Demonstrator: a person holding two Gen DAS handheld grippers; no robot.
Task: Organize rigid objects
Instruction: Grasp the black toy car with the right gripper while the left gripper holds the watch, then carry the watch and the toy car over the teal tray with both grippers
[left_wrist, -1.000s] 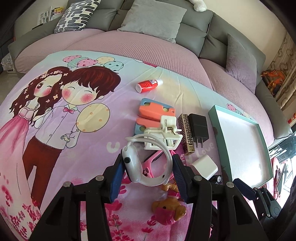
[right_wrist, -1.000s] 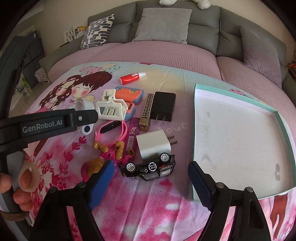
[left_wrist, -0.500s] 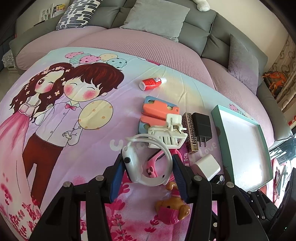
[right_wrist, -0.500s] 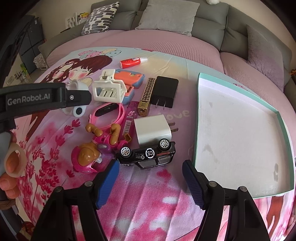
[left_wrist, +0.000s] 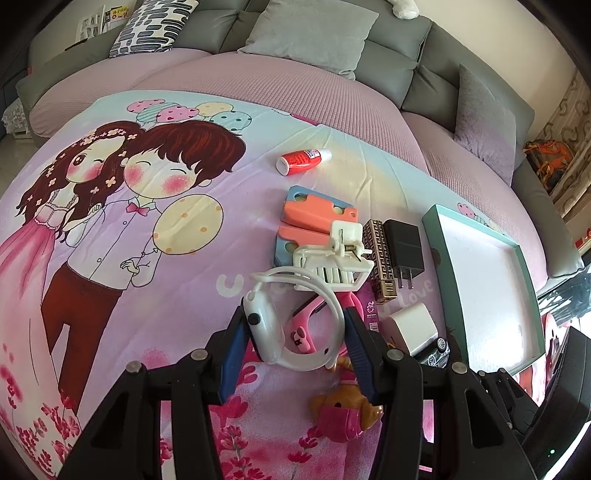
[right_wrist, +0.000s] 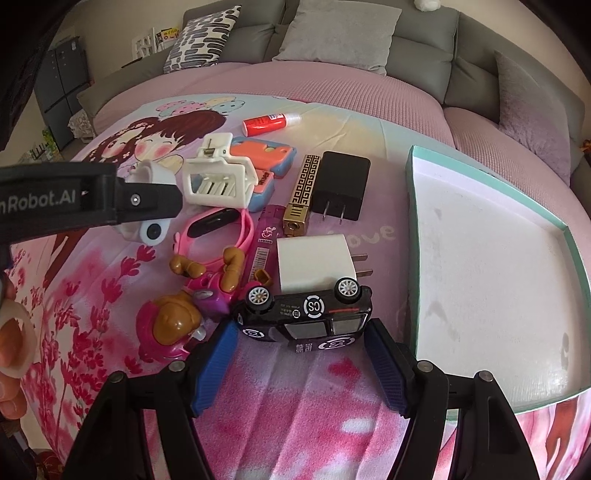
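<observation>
Left hand-held gripper (left_wrist: 295, 332): closed on the white smartwatch (left_wrist: 269, 328), its blue pads pressing the watch body on one side and the strap loop on the other; the watch is held above the bed cover.
Right hand-held gripper (right_wrist: 301, 354): jaws set fairly wide, one on each side of the black toy car (right_wrist: 306, 314), which lies on its side on the cover. The pad tips sit at the car's two ends; I cannot tell whether they touch it yet.
Tray (right_wrist: 413, 236): the teal-rimmed white tray lies just to the right of the right hand-held gripper, and nothing is inside it.
Done so far: judging by the empty tray, no object has been put away; one is in hand, a second is lined up for grasping.
Left to sort, ahead of both grippers: white charger (right_wrist: 314, 262) touching the car, black charger (right_wrist: 341, 184), gold patterned lighter (right_wrist: 301, 199), pink lighter (right_wrist: 264, 243), pink watch (right_wrist: 218, 229), white hair clip (right_wrist: 218, 181), orange and blue case (right_wrist: 269, 155), brown dog toy (right_wrist: 177, 325).
Farthest away: red glue bottle (right_wrist: 267, 123), lying apart from the cluster.
Likely next: close on the car and carry it and the watch to the tray.
</observation>
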